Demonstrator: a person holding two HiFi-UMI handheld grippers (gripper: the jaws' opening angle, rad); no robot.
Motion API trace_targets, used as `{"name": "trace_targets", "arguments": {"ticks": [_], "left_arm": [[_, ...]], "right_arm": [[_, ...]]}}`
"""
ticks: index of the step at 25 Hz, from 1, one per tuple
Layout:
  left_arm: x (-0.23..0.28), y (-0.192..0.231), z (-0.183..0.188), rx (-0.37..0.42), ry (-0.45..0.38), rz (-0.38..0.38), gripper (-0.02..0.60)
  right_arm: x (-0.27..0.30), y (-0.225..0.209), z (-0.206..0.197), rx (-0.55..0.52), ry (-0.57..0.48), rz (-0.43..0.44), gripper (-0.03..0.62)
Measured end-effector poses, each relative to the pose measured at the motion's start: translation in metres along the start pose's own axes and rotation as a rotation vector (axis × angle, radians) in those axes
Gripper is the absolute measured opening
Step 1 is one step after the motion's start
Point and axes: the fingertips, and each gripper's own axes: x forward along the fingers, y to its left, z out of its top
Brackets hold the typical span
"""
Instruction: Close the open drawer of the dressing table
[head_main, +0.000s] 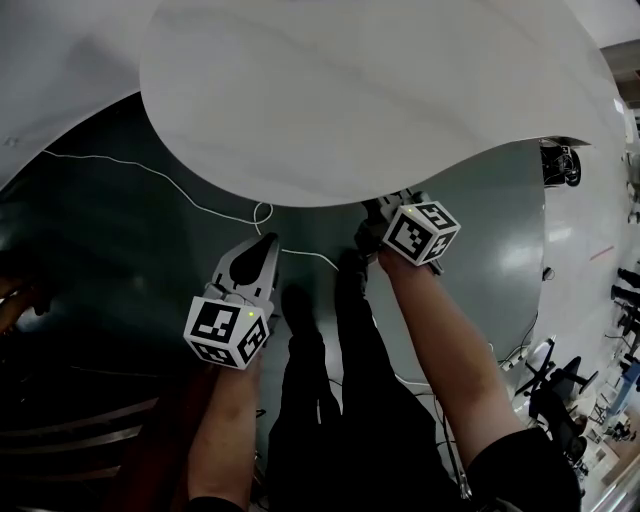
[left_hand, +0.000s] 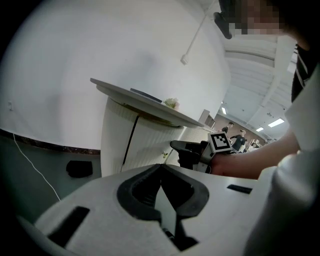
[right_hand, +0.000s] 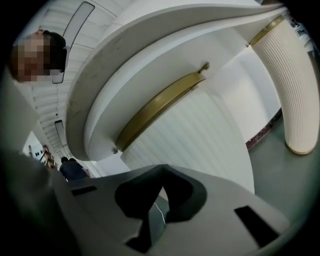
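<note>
From the head view the dressing table's white oval top (head_main: 370, 90) fills the upper frame. My right gripper (head_main: 388, 214) reaches just under its front edge, its tips partly hidden there. The right gripper view looks up at the curved ribbed drawer front (right_hand: 200, 135) with a gold band (right_hand: 157, 107) along its top, close ahead of my right gripper (right_hand: 162, 189), whose jaws meet on nothing. My left gripper (head_main: 267, 241) hangs lower left over the floor, jaws together and empty. In its own view my left gripper (left_hand: 161, 169) faces the table's ribbed side (left_hand: 142, 142) and the right gripper (left_hand: 177, 146).
A thin white cable (head_main: 180, 190) trails over the grey-green floor (head_main: 120, 230). The person's dark legs and shoes (head_main: 300, 320) stand between the grippers. A second ribbed white leg (right_hand: 300, 90) stands at the right. Office chairs (head_main: 550, 395) are off to the right.
</note>
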Motion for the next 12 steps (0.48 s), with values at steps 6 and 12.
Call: {"name": "trace_targets", "arguments": {"ticks": [6,12], "left_arm": [[-0.006,0.004,-0.008,-0.017,0.008,0.012,0.003],[-0.018,-0.004,-0.002,-0.003,0.009,0.004,0.003]], "right_arm": [[0.006,0.000,0.002,-0.026,0.002,-0.014,0.006],[0.004,0.002,0.000,-0.006,0.012,-0.044,0.006]]}}
